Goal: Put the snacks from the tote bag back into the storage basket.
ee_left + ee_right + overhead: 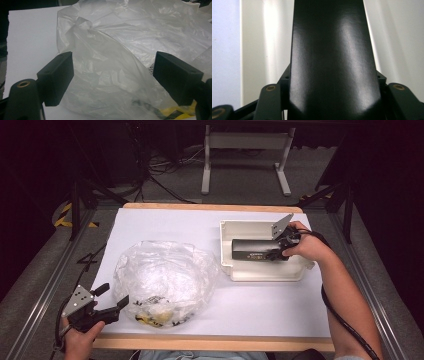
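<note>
While the right tool (278, 251) rests inside the white plastic tray (227, 262), its jaws pinch a long black box (252, 249) at the end nearest the hand. That box lies flat in the tray, stretching away from the right tool toward the tray's left wall. In the right gripper view the box's smooth black face (332, 62) runs straight up between the two jaws, with the tray's white wall on both sides of it; the jaws press on its flanks, one on each side. Grey three-cornered plate of the right tool stands tilted above the tray's far rim.

Left tool (111, 300) sits at the near left corner of the worktop (160, 222), jaws spread wide and clear of everything. Directly ahead of its tips lies a crumpled clear plastic bag (160, 277), just beside the tips but apart from them. In the left gripper view the bag (120, 50) bulks up between and beyond the two spread pads (58, 77), no film caught between them. Yellow-and-black printed contents (182, 113) show through the bag's lower edge, close to the pad at that view's right side; their kind is not readable.

Bag and tray lie near each other, not touching; the bag is to the left of the right tool.
</note>
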Demonstrator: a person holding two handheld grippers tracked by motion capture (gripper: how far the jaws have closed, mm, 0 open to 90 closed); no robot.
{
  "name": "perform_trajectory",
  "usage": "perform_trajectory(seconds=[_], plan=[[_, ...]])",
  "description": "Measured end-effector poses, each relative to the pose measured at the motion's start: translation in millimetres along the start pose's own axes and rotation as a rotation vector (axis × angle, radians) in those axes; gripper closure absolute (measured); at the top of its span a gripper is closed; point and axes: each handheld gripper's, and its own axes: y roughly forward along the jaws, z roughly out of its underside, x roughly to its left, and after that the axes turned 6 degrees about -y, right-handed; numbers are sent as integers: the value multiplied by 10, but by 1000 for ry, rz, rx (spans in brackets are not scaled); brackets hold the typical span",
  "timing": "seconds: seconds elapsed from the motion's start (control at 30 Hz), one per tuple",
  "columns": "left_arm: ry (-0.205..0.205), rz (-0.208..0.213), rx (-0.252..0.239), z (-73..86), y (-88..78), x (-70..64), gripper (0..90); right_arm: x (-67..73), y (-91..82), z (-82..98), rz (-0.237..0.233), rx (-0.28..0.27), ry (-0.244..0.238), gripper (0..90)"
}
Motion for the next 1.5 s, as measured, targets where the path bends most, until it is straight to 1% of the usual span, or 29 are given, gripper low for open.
perform_trajectory(seconds=[0.2, 0.23, 0.33, 0.5, 0.6, 0.7, 0.77, 1.03, 1.1, 1.2, 1.37, 1.5], plan=[[-2, 3, -2, -5, 11, -1, 181, -2, 35, 37, -14, 15, 14, 425], [-2, 4, 2, -7, 13, -1, 181, -6, 40, 42, -18, 17, 10, 425], [-1, 5, -4, -8, 23, -4, 181, -8, 56, 48, -29, 28, 16, 423], [-3, 5, -3, -7, 24, 0, 181, -11, 70, 50, -33, 36, 17, 423], [-4, 4, -1, -8, 23, 6, 181, -24, 76, 59, -40, 48, 23, 421], [-5, 4, -3, -7, 23, 1, 181, -32, 75, 57, -39, 46, 41, 421], [-5, 5, -3, -8, 24, 0, 181, -31, 71, 43, -43, 56, 50, 421], [-5, 6, -3, -7, 25, -1, 181, -49, 90, 16, -46, 85, 38, 410], [-6, 6, -4, -7, 24, 2, 181, -46, 101, 12, -47, 97, 46, 407], [-3, 6, -5, -9, 18, 7, 181, -58, 107, -1, -46, 89, 45, 399], [-5, 6, -6, -9, 18, 6, 180, -60, 92, -25, -47, 98, 40, 413], [-3, 9, -5, -12, 15, 10, 181, -68, 89, -40, -50, 109, 15, 423]])
